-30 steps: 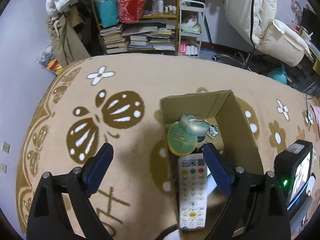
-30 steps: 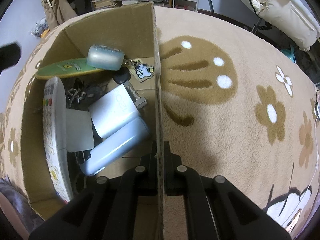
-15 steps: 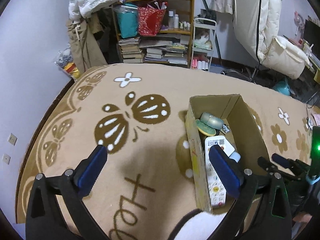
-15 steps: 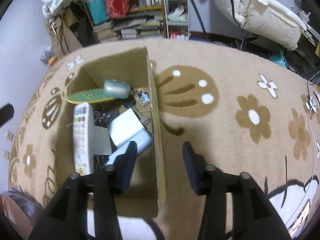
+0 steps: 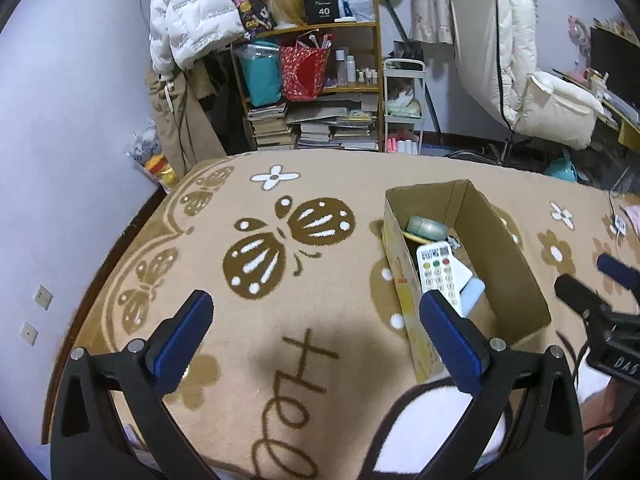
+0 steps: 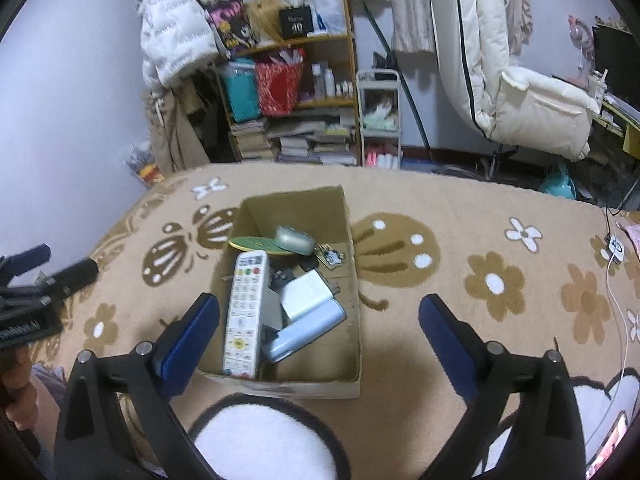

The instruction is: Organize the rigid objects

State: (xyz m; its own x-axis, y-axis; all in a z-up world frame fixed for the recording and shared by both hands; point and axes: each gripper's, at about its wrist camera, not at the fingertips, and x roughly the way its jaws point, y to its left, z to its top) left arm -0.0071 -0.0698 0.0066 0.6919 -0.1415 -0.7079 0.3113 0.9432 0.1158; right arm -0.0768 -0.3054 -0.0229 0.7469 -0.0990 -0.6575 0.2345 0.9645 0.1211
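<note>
An open cardboard box (image 6: 347,236) (image 5: 510,256) stands on the patterned rug. Inside lie a white remote (image 6: 245,312) (image 5: 438,274), a pale blue case (image 6: 306,332), a white block (image 6: 306,294), a silver-green case (image 6: 294,239) (image 5: 426,227) on a green paddle (image 6: 252,244), and a keychain (image 6: 330,256). My left gripper (image 5: 316,340) is open, held high over the rug left of the box. My right gripper (image 6: 318,340) is open above the box's near right side, holding nothing.
A wooden shelf (image 5: 312,92) with books, bags and bottles stands at the back wall, a small white cart (image 5: 402,116) beside it. White bedding (image 6: 532,112) hangs at the right. A white cable (image 6: 614,280) lies on the rug's right edge.
My right gripper let go of the box's right wall, opened and pulled back and up. My left gripper also rose and drew back to the left, so the box looks smaller in both views.
</note>
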